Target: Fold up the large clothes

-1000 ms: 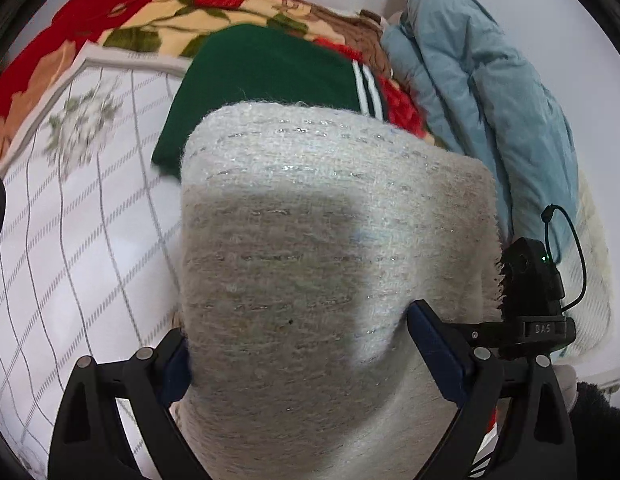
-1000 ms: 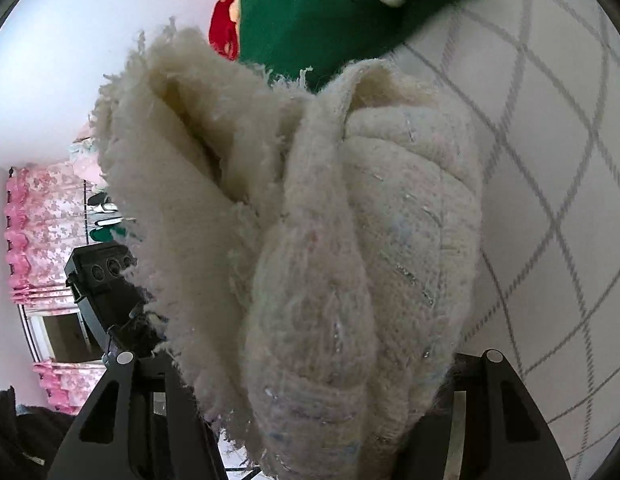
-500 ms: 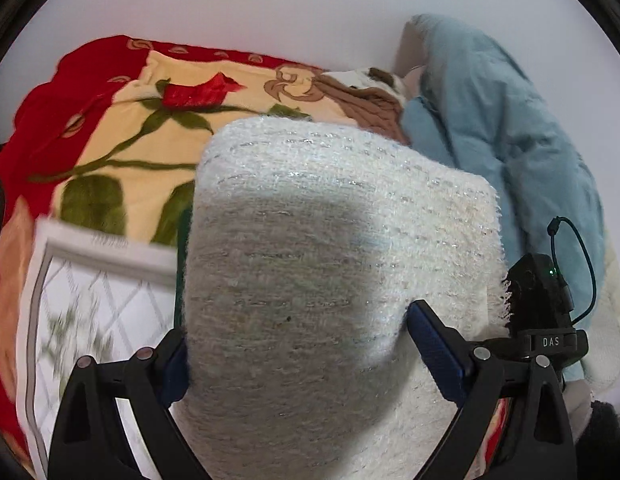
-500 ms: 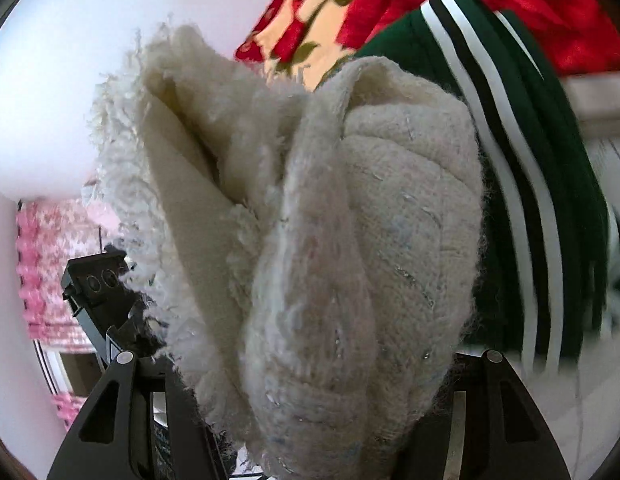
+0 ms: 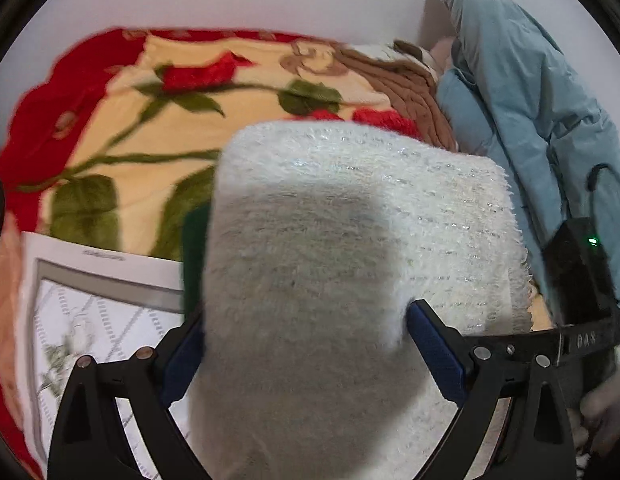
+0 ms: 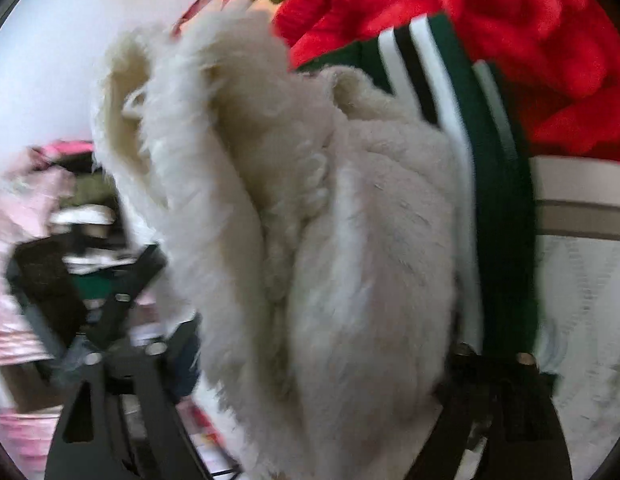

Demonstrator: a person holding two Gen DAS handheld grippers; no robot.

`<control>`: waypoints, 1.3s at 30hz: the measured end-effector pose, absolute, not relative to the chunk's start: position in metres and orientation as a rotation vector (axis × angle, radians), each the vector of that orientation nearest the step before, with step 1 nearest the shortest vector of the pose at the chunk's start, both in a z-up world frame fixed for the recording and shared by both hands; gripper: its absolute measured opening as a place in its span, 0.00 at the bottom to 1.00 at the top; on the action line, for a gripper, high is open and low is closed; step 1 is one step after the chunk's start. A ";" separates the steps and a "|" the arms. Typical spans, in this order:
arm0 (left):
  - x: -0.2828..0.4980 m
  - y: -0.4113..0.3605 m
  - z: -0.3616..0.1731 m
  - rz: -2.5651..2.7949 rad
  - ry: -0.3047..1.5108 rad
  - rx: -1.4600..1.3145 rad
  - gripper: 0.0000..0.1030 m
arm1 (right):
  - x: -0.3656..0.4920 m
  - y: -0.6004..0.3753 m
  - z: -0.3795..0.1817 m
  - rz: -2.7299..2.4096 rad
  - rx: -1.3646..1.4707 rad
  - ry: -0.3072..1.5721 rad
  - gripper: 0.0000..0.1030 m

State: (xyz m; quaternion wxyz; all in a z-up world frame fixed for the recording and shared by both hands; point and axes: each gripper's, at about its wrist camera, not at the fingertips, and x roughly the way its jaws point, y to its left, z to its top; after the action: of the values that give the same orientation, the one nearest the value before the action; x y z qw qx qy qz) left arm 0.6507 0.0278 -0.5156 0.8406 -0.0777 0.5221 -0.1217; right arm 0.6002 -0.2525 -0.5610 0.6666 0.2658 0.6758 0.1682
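A folded white fuzzy sweater (image 5: 330,260) fills the left wrist view, and my left gripper (image 5: 305,316) is shut on its near end, the blue pads (image 5: 434,352) pressing into the knit. In the right wrist view the sweater's (image 6: 310,240) bundled layers lie between the fingers of my right gripper (image 6: 322,340). Its jaws are opening, and the left pad (image 6: 185,360) stands just off the fabric. Under and beside the sweater lies a folded green garment with white stripes (image 6: 494,200), of which only a sliver (image 5: 193,248) shows in the left wrist view.
A red and cream floral blanket (image 5: 149,120) covers the far part of the bed. A white grid-pattern sheet (image 5: 89,320) lies nearer. A light blue jacket (image 5: 530,120) and a brown knit (image 5: 410,88) are piled by the wall at right. Pink curtains (image 6: 13,220) show at left.
Both grippers carried the sweater away from the grid sheet, over the green garment toward the floral blanket. The right gripper's fingers have spread wider; the left grip is unchanged.
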 end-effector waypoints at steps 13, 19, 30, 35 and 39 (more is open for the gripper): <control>0.546 0.009 -0.456 0.016 1.036 -0.018 0.96 | 0.446 -0.238 -0.453 -0.091 -0.016 1.236 1.00; 0.489 0.003 -0.400 0.063 1.016 -0.014 0.96 | 0.397 -0.275 -0.386 -0.187 -0.048 1.171 1.00; 0.365 0.000 -0.256 0.075 0.930 -0.026 0.96 | 0.250 -0.274 -0.195 -0.254 -0.060 1.007 1.00; 0.309 0.002 -0.191 0.063 0.892 -0.050 0.96 | 0.181 -0.264 -0.110 -0.229 -0.075 0.948 1.00; 0.272 0.003 -0.148 0.061 0.859 -0.056 0.96 | 0.140 -0.259 -0.058 -0.212 -0.088 0.907 1.00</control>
State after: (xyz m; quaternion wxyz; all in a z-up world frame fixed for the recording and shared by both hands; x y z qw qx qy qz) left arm 0.2725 0.0026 -0.1481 0.9083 -0.0271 0.4165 0.0297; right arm 0.1395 -0.2588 -0.0581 0.8925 -0.0423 0.4372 -0.1023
